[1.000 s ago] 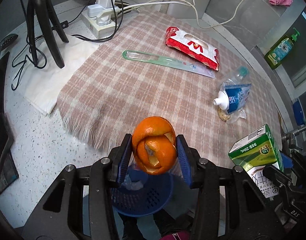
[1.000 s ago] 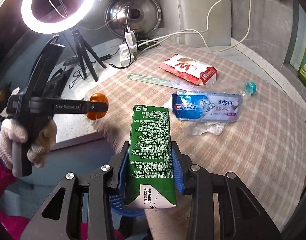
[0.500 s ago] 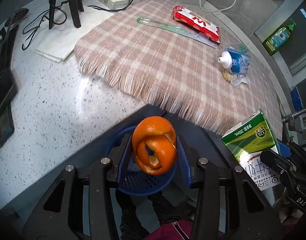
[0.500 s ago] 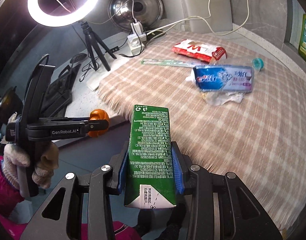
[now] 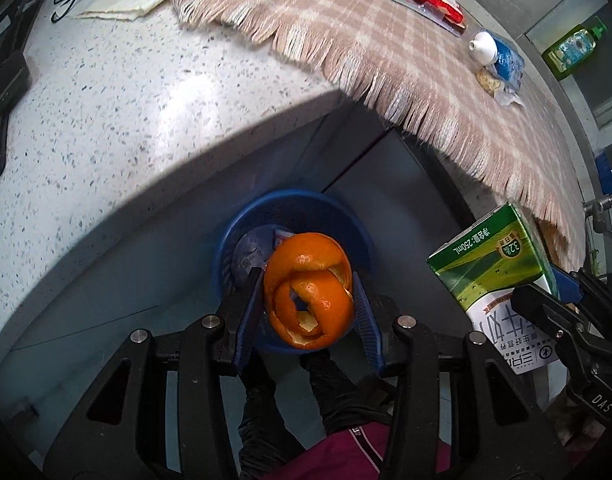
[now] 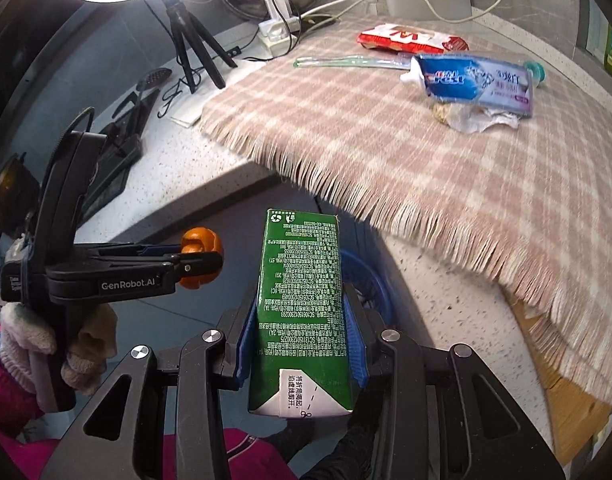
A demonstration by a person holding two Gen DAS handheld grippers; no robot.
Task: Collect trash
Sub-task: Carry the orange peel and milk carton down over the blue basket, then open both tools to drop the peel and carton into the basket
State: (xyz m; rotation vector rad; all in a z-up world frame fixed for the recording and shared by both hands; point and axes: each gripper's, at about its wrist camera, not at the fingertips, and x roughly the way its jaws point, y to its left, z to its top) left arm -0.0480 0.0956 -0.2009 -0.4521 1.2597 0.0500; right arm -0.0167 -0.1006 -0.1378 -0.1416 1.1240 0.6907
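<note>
Peel (image 5: 309, 290) now over bin (image 5: 292, 216) — tool-clamped (image 5: 308, 316)

The green and white drink carton (image 5: 502, 276) reads "250mL" and "3.2g" in a small round badge on its green face; its white part carries large Chinese characters, and the side seen from the right wrist is dense with small print under a recycling sign. The black handheld left gripper (image 6: 198, 258) bears "GenRobot.AI" in white. The other black gripper's body at the picture's edge shows "DAS". The blue and white toothpaste tube (image 6: 474, 80) has a red and white logo, too blurred to read surely.
</note>
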